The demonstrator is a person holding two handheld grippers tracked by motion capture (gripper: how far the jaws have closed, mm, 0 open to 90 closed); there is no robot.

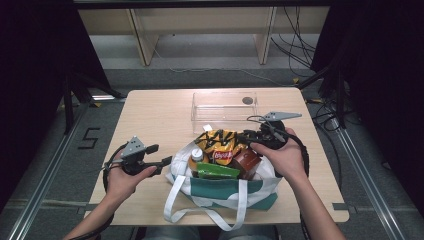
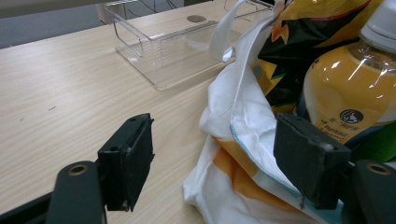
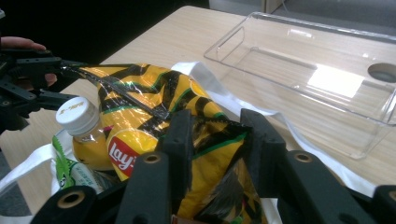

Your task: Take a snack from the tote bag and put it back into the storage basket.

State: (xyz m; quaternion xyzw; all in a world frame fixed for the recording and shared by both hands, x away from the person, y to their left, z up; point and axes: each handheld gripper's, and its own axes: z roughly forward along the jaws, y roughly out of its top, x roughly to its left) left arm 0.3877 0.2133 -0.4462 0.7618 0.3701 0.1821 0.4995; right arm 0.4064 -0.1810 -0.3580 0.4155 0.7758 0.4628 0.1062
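- Gripping a handheld tool at the table's near left, the person's left hand (image 1: 122, 177) holds the left gripper (image 1: 165, 161) level, its tips at the left edge of the tote bag (image 1: 225, 192).
- Spread wide, the left gripper's jaws straddle the bag's white cloth rim in the left gripper view, one pad over bare wood, the other against the fabric; they are released and clamp nothing.
- Standing upright in the bag's left side is an orange drink bottle (image 1: 196, 159) with a white cap, a green packet (image 1: 216, 171) lying just beside it.
- Rising from the middle of the bag is the yellow-and-black Lay's chip bag (image 1: 220, 142), leaning toward the far side.
- Pinching the chip bag's right end, the right gripper (image 1: 246, 136) has its jaws clenched on the crinkled foil, seen close in the right gripper view (image 3: 219, 140).
- Wrapped around that tool at the bag's right edge is the right hand (image 1: 281, 156).
- Sitting empty just beyond the bag, toward the far right, is a clear plastic bin (image 1: 225, 107) on the wooden table (image 1: 150, 115).
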